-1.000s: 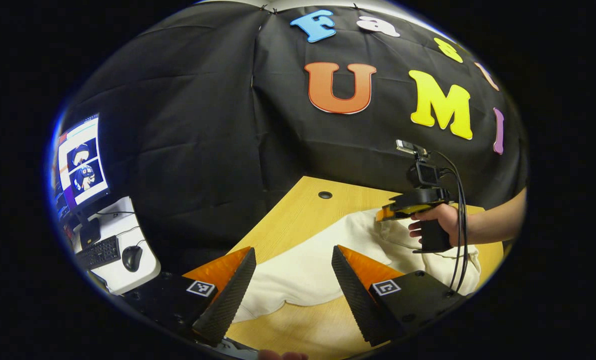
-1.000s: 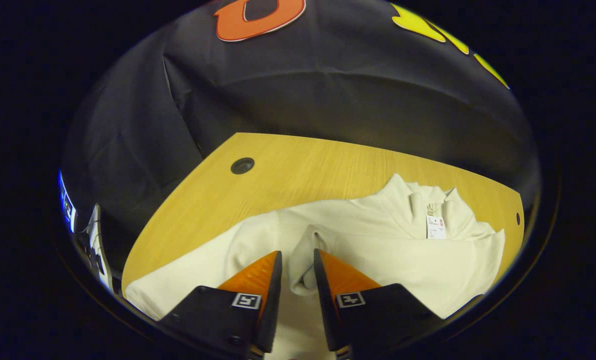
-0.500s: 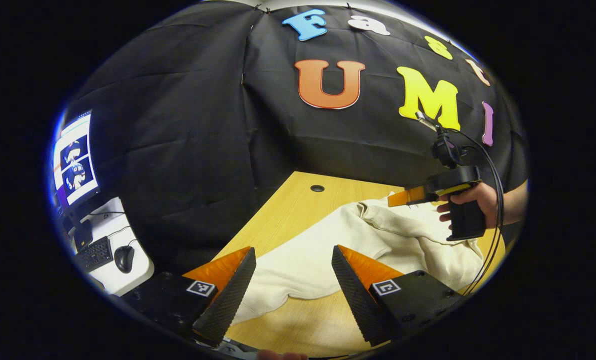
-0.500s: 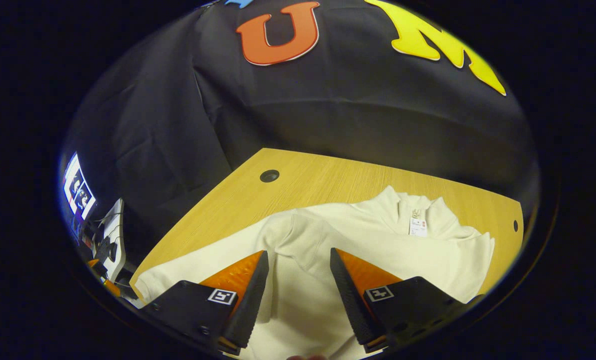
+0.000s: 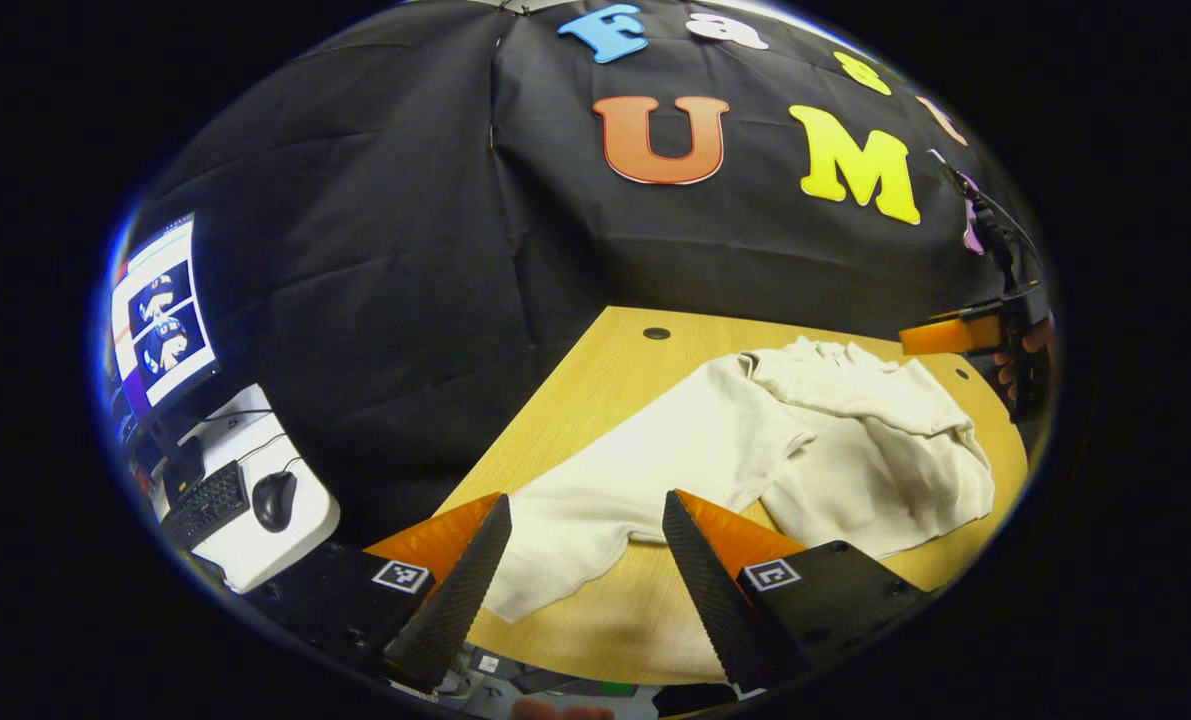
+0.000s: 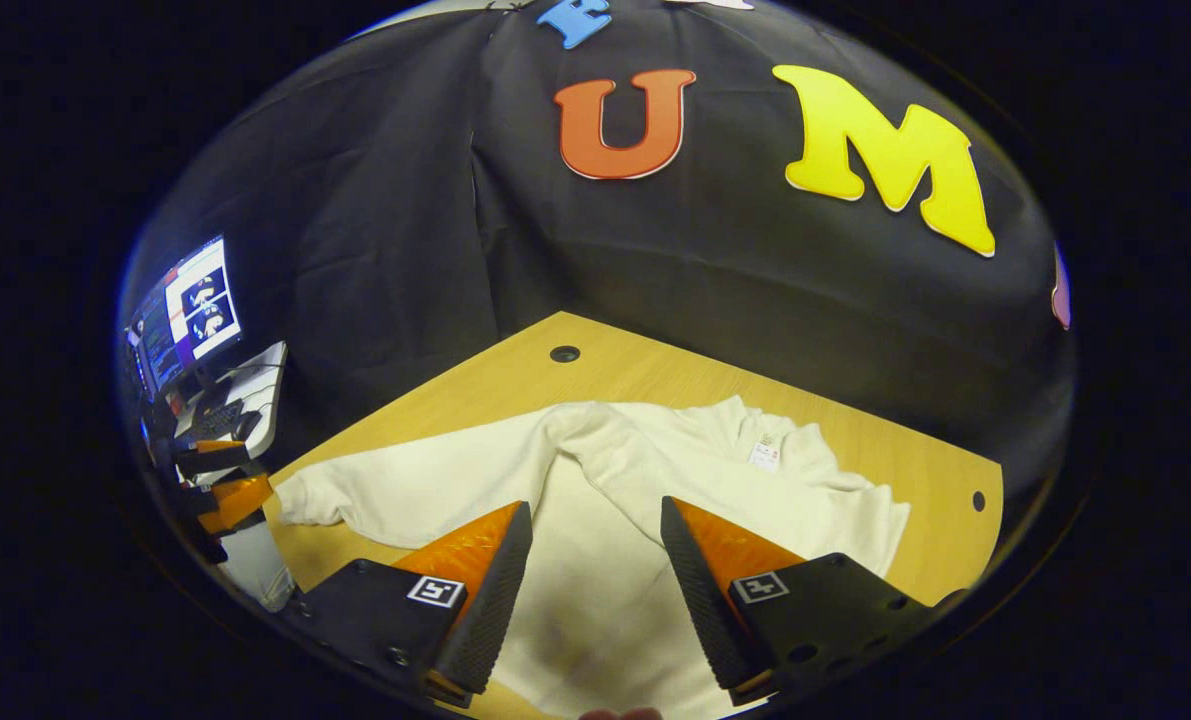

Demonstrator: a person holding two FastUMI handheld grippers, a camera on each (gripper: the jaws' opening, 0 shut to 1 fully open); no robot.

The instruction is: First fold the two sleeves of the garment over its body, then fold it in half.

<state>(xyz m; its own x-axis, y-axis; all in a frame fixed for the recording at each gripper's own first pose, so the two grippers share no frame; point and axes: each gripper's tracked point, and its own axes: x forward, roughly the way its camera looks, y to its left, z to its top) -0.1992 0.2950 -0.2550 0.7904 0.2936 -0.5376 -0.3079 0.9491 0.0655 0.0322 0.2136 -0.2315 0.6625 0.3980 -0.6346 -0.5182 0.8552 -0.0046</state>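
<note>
A cream long-sleeved garment (image 5: 835, 450) lies spread on the wooden table (image 5: 595, 400). One sleeve (image 5: 845, 385) rests folded across its body. The other sleeve (image 5: 565, 525) stretches out flat toward my left gripper (image 5: 580, 560), which hovers open just short of the cuff with nothing between its fingers. My right gripper (image 6: 590, 580) is open above the garment's body (image 6: 595, 560), holding nothing. From there the folded sleeve (image 6: 615, 435) lies ahead and the outstretched sleeve (image 6: 385, 490) runs left. The right gripper (image 5: 945, 335) also appears at the far right, held in a hand. The left gripper (image 6: 225, 490) shows at the table's left end.
A white side desk (image 5: 255, 520) with a monitor (image 5: 160, 320), keyboard (image 5: 205, 495) and mouse (image 5: 275, 498) stands left of the table. A round cable hole (image 5: 656, 333) sits near the table's far edge. A white label (image 6: 765, 455) marks the garment's collar.
My right gripper opened, let go of the sleeve onto the garment's body, then lifted and drew back to the right. My left gripper stayed open and pulled back slightly from the table.
</note>
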